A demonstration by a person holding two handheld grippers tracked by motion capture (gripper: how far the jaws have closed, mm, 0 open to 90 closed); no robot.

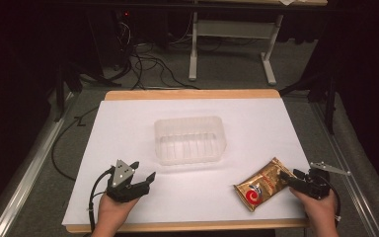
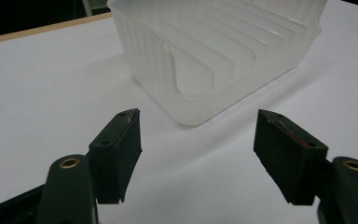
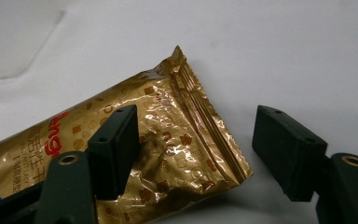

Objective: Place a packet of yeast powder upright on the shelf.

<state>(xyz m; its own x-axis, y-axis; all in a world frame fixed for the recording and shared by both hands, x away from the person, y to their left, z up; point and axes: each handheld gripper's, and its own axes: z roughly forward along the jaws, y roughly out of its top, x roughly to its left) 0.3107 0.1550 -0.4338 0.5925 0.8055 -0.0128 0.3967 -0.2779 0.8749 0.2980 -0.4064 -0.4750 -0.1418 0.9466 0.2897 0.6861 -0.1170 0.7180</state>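
Snack packet [image 1: 264, 184] lies slantwise, its near end between the wide-open, empty right gripper's [image 3: 193, 154] jaws; left gripper [image 1: 139, 178] open, idle.

A: Where's the plastic container [image 1: 190, 139]?
B: Mid-table [image 1: 128, 118], well apart from the snack packet [image 1: 264, 183] at the near right.
A: Grippers?
B: Left gripper [image 1: 143, 172] near left; right gripper [image 1: 290, 177] at the packet's right end.

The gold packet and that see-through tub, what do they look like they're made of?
The gold packet looks like thin metallised plastic film: glossy, crinkled, with a crimped seal along its end and printed red lettering. The tub seems to be moulded translucent plastic with a frosted, milky finish and ribbed walls; the white table shows dimly through it. Both are guesses from the look alone.
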